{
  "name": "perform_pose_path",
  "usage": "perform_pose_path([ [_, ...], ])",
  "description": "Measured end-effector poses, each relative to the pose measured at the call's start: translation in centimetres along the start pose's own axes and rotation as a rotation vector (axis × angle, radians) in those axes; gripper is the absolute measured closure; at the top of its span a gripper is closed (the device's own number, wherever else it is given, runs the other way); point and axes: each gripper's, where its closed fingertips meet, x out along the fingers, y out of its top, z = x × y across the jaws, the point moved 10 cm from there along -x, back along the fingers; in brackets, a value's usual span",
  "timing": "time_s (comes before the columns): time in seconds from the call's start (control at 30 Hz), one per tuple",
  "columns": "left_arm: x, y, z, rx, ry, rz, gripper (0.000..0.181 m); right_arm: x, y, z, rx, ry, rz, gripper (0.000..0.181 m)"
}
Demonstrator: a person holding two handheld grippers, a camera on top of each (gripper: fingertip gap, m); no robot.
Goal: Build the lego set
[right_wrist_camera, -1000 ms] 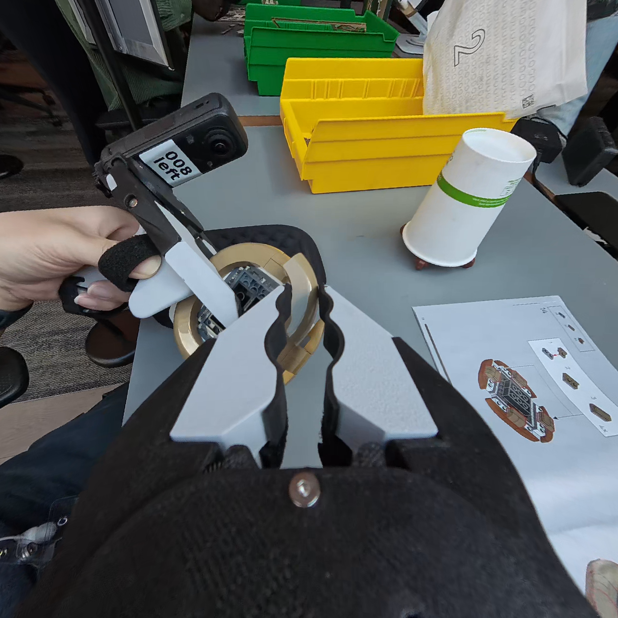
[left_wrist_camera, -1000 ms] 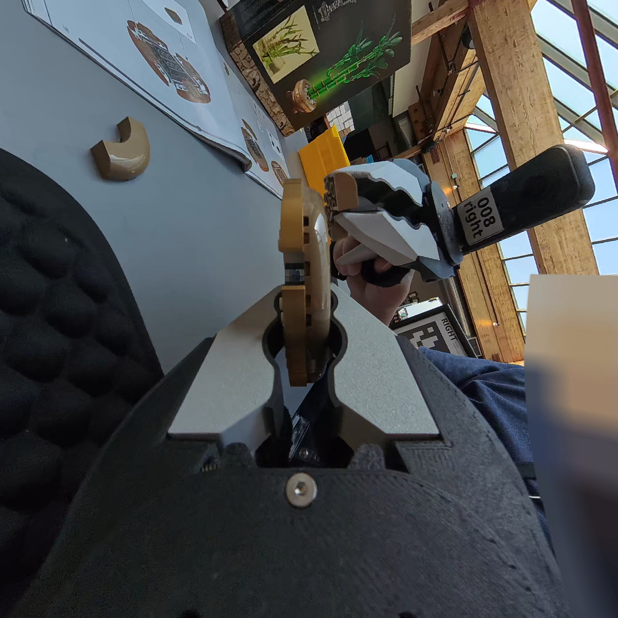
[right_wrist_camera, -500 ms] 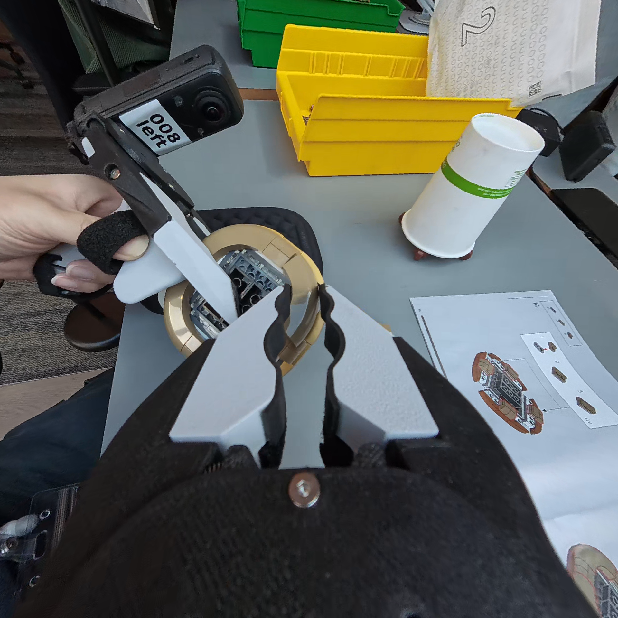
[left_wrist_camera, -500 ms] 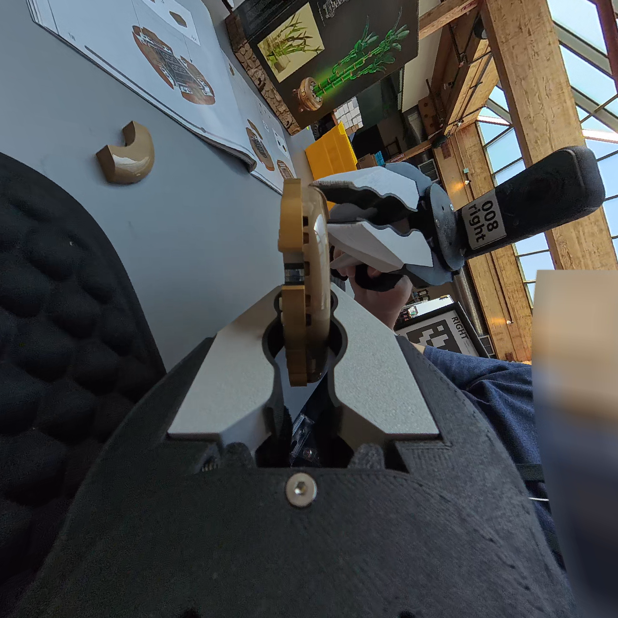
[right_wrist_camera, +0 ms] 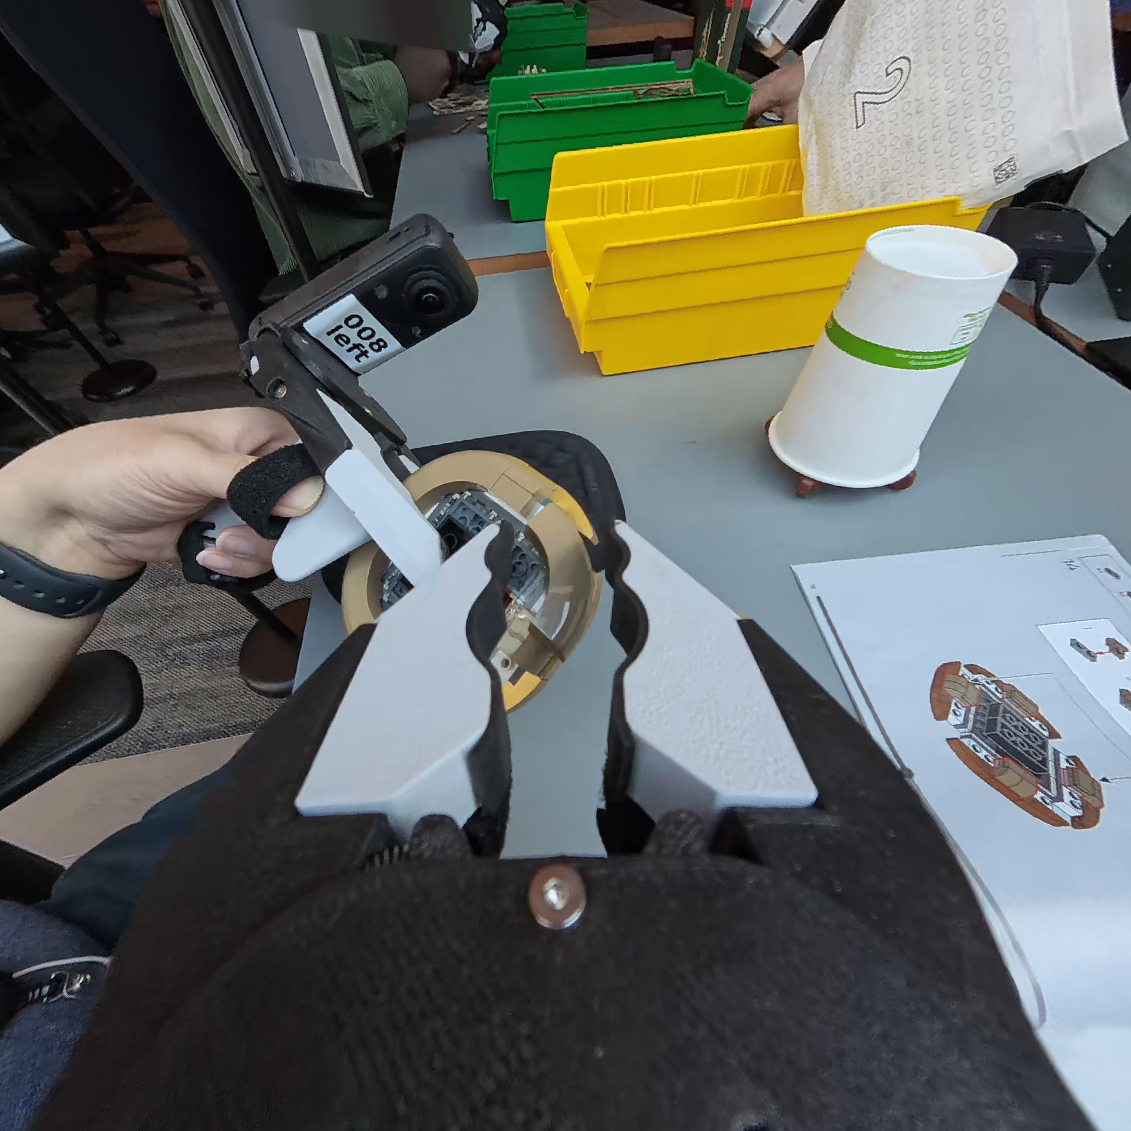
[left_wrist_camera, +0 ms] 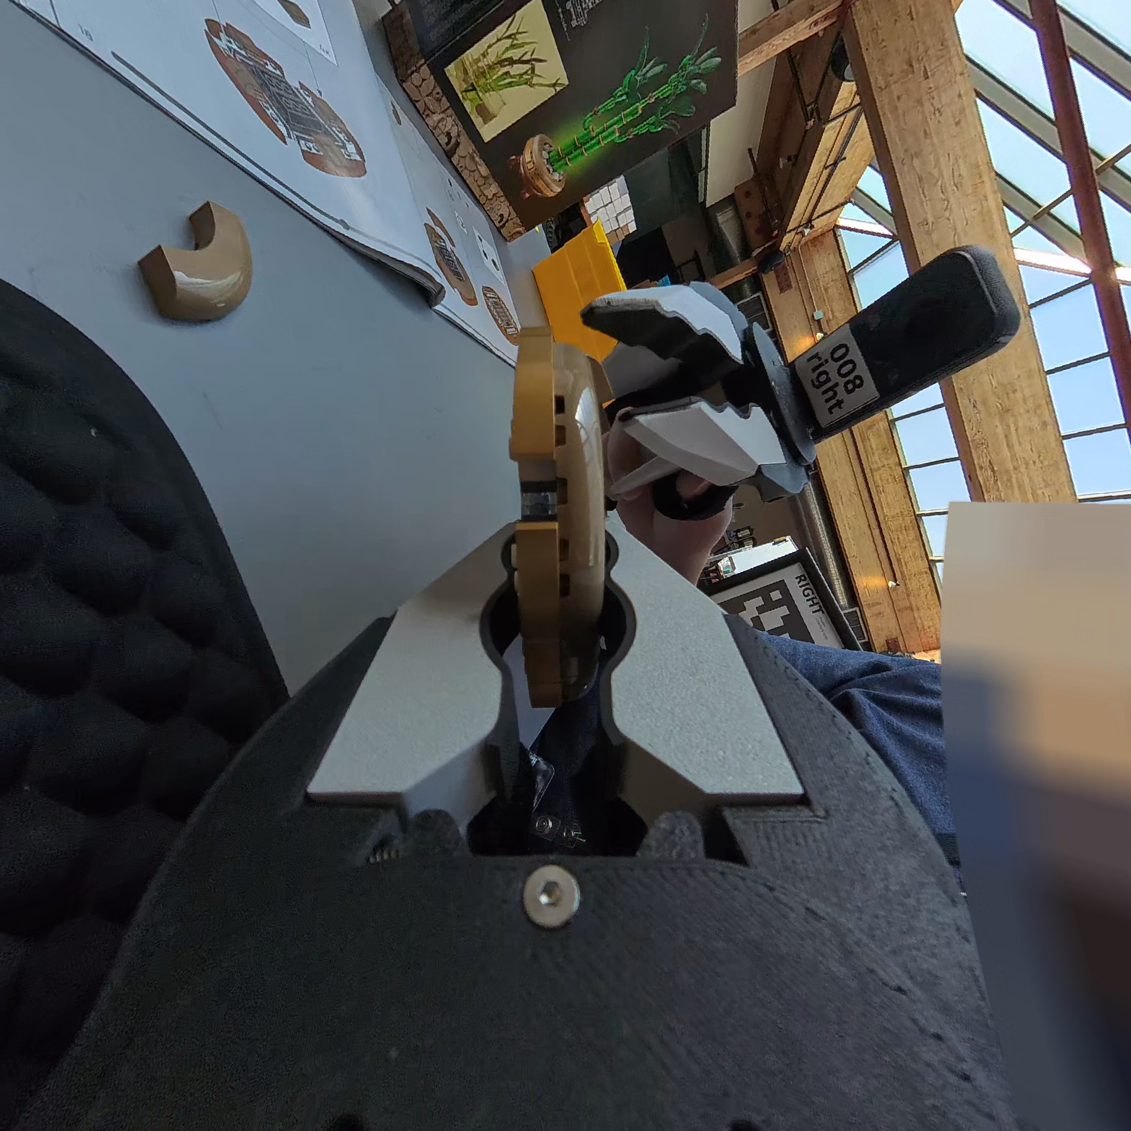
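Observation:
A round tan and gold lego assembly (left_wrist_camera: 554,489) with a grey core stands on edge in my left gripper (left_wrist_camera: 557,569), which is shut on its lower rim. In the right wrist view the assembly (right_wrist_camera: 465,471) faces me above a black mat, with the left gripper (right_wrist_camera: 416,551) clamped on its left side. My right gripper (right_wrist_camera: 554,538) is open and empty, just short of the ring's right side. It also shows in the left wrist view (left_wrist_camera: 612,367), jaws apart beside the ring. A loose curved tan piece (left_wrist_camera: 196,269) lies on the grey table.
An open instruction booklet (right_wrist_camera: 979,704) lies at the right. An upside-down paper cup (right_wrist_camera: 881,367) rests on brown pieces. A yellow bin (right_wrist_camera: 704,275), a green bin (right_wrist_camera: 600,134) and a paper bag (right_wrist_camera: 948,92) stand behind. The black mat (right_wrist_camera: 569,465) lies under the assembly. The set's box (left_wrist_camera: 581,79) stands beyond the booklet. Left tips to right tips: about 5 cm. It is some 11 cm from my right tips to the loose curved tan piece (left_wrist_camera: 196,269).
My right gripper has let go of a tan piece on the ring, opened wider and drawn back a little. The left gripper still holds the assembly.

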Motion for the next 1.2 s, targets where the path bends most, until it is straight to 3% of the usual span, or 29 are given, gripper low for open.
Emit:
perform_pose_path([
  [0.17, -0.1, 0.0, -0.3, -0.005, 0.002, 0.006, 0.162, -1.6, -0.2, 2.0, 0.084, 0.030, 0.046, 0.152],
  [0.47, -0.1, 0.0, 0.0, 0.009, -0.008, 0.004, 0.162, -1.1, -2.2, 3.7, 0.391, 0.350, 0.001, 0.156],
  [0.57, 0.0, 0.0, 0.2, 0.018, 0.006, -0.004, 0.162, -0.6, -2.1, 3.2, 0.365, 0.350, -0.020, 0.164],
  [0.9, 0.2, 0.1, 0.3, 0.029, 0.007, 0.006, 0.162, -0.5, -1.2, 2.5, 0.315, 0.215, -0.010, 0.165],
  [1.2, 0.0, 0.1, 0.4, 0.059, 0.021, 0.003, 0.162, -0.3, -1.1, 2.0, 0.263, 0.200, -0.038, 0.164],
])
